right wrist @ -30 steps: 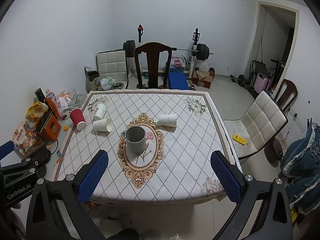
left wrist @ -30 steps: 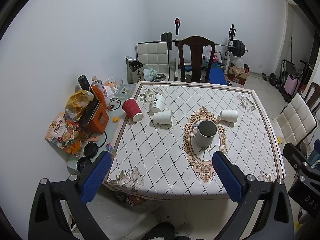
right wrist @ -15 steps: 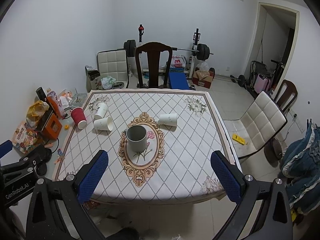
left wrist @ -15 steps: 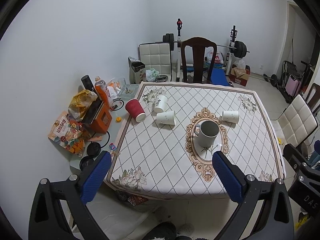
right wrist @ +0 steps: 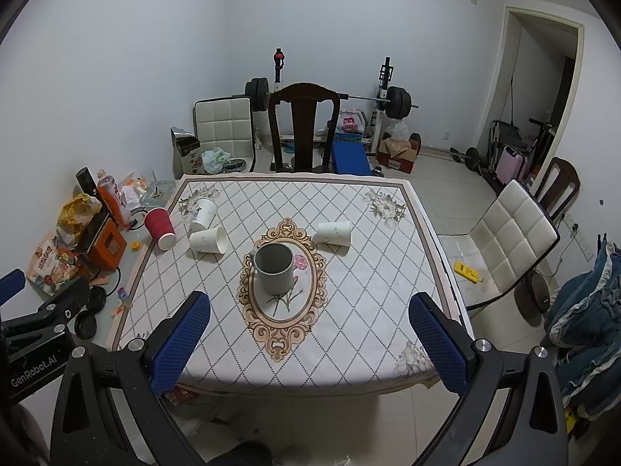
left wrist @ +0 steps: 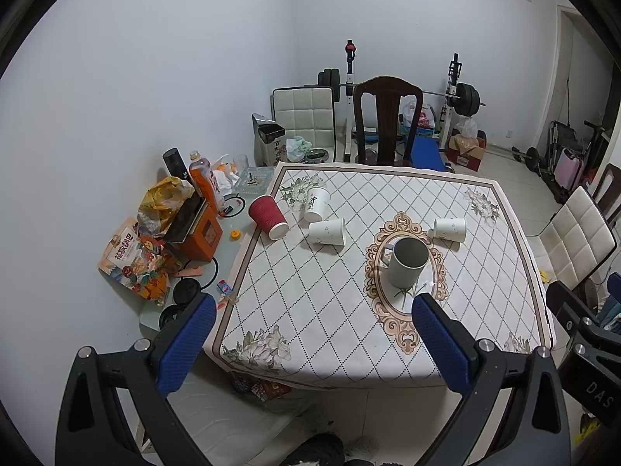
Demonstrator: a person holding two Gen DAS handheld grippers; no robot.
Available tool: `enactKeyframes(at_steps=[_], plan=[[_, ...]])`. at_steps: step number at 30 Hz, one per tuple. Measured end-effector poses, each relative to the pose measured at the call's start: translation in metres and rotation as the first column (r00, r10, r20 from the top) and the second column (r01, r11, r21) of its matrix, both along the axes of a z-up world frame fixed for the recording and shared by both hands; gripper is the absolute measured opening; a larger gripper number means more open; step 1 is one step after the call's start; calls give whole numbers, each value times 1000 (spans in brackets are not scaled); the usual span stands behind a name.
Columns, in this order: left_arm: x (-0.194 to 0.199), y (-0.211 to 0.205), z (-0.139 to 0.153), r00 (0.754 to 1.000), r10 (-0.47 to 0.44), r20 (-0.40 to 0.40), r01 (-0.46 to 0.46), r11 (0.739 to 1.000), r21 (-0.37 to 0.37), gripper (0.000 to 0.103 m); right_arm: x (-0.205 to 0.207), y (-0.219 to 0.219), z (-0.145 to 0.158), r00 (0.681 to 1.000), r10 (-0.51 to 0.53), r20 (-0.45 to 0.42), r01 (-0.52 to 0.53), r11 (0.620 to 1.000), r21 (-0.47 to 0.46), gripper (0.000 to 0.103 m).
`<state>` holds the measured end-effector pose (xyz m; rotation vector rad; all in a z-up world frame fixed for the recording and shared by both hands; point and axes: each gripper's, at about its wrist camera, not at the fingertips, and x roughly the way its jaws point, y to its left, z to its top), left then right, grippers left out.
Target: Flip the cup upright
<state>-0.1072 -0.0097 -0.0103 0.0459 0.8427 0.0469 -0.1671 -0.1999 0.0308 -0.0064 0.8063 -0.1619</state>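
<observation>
- Both grippers hover short of the counter (right wrist: 349, 310), over the floor at its near edge.
- Left gripper (left wrist: 310, 330): jaws wide, nothing between them.
- Right gripper (right wrist: 308, 328): jaws wide too, gripping nothing.
- In the middle of the oval medallion stands a grey mug (right wrist: 274, 268), upright, mouth up, handle on its left.
- Right of it and a bit farther back lies a white paper cup (right wrist: 333, 232) on its side, mouth pointing right.
- Over on the left, two more white cups are down: one (right wrist: 207, 240) on its side with its mouth toward the mug, and another (right wrist: 202, 213) just behind it, tipped over on the flower print.
- The red cup (right wrist: 160, 227) lies tilted at the counter's left edge, rim toward the near side.
- From the left view, the same spread: mug (left wrist: 405, 262), right cup (left wrist: 449, 229), red cup (left wrist: 268, 218).
- A dark chair (right wrist: 304, 128) stands at the far side, a white chair (right wrist: 512, 240) on the right.
</observation>
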Motion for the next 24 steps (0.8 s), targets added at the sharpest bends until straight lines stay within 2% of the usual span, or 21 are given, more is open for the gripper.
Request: enactKeyframes(at_steps=[24], plan=[[-2, 5, 3, 1000, 1, 7, -1, 1000, -3, 103, 0, 1, 0, 1000, 0, 0, 0, 1000, 0, 103]])
